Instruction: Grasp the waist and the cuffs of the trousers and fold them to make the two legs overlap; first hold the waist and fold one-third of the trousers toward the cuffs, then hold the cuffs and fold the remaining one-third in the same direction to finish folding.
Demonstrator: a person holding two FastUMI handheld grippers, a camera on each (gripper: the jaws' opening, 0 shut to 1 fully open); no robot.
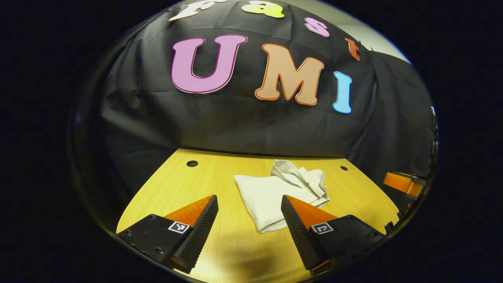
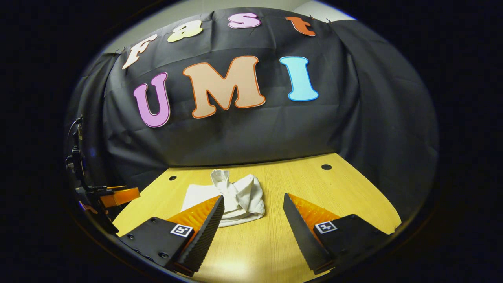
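Left gripper [image 1: 249,200] gapes near trousers [image 1: 271,192]; right gripper [image 2: 253,200] gapes beside them.

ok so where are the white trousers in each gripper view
Left gripper view: the white trousers lie on the wooden table, right of centre, partly behind the left gripper's right finger.
Right gripper view: the trousers lie left of centre, just past the right gripper's left finger.
Shared landmark: the bunched, raised end of the trousers, nearest the black cloth wall.
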